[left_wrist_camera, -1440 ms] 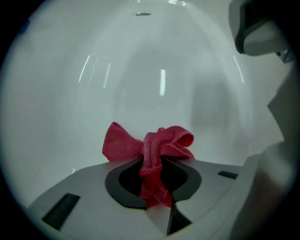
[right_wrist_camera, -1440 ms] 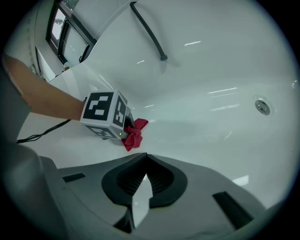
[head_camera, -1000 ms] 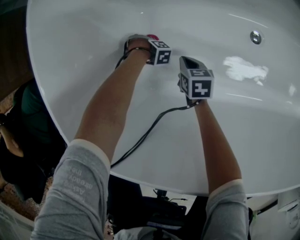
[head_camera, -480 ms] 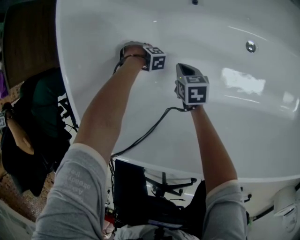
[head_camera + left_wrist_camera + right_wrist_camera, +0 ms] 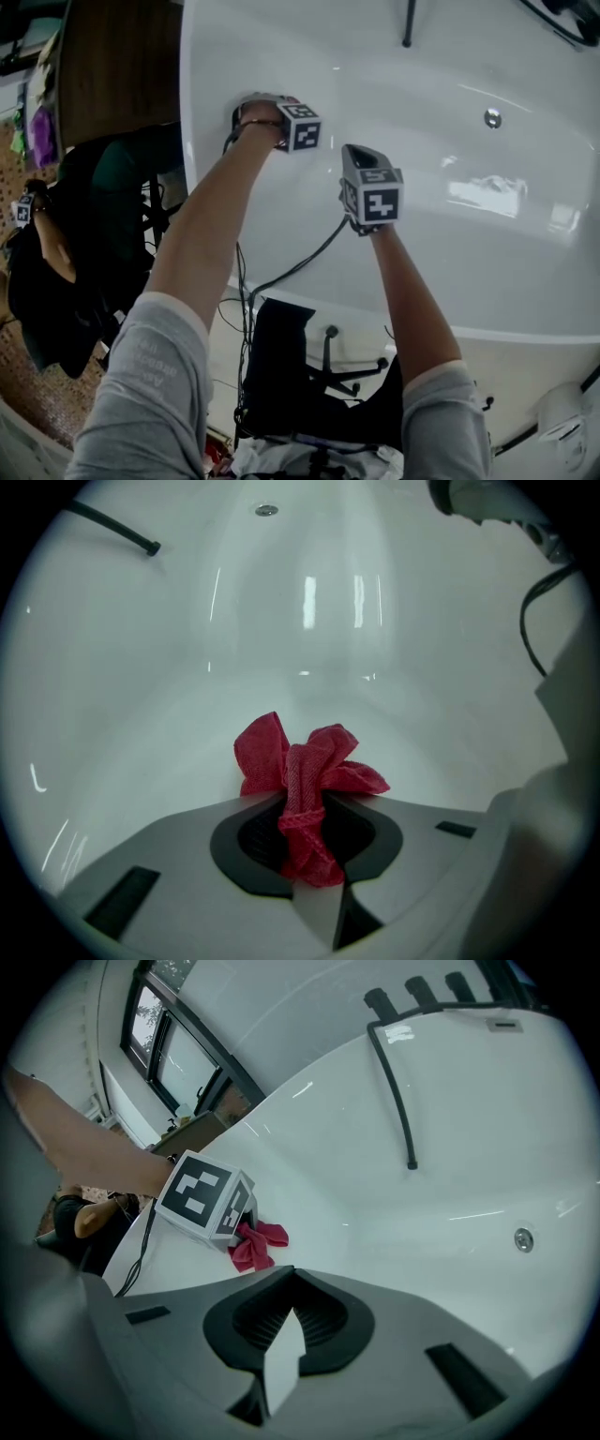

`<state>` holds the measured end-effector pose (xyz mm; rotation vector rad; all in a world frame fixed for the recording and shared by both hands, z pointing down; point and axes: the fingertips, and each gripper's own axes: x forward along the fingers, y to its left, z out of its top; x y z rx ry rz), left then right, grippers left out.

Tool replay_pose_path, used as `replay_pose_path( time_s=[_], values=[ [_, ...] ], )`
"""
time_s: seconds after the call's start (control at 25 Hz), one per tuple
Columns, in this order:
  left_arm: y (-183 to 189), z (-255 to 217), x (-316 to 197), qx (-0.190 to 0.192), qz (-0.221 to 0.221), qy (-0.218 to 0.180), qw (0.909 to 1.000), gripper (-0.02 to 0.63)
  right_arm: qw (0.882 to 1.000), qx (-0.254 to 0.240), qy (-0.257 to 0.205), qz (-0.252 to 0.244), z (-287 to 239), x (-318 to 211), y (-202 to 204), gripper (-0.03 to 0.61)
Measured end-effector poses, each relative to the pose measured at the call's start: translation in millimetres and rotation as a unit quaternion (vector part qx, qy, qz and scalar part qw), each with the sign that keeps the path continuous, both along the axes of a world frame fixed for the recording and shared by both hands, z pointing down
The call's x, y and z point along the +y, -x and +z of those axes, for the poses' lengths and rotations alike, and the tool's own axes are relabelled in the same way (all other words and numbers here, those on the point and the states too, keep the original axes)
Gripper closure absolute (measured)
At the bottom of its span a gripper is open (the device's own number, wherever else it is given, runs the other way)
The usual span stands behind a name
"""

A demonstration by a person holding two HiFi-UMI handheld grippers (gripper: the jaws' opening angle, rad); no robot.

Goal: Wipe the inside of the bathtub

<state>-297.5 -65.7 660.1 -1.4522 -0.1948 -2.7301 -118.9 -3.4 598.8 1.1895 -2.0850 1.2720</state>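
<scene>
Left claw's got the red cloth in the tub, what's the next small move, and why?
Probably drag the left claw sideways along the bathtub wall: its red cloth is clamped and bunched at the white surface, with bare wall ahead.

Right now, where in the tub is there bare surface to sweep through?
Bare: the bathtub wall between the right gripper and the round metal fitting, and ahead of the red cloth up to the black hose. Crowded: near the left gripper, with the right gripper and cable alongside.
</scene>
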Motion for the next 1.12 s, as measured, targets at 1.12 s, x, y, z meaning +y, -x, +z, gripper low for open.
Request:
replay_pose_path(
  time_s=[1.12],
  values=[
    [97.9,-209.2,15.4,-0.020,-0.048,-0.114,0.9921,0.535,0.999,-0.006,-0.051,0.016,-218.3,32.0,-19.2,0.569]
  ],
)
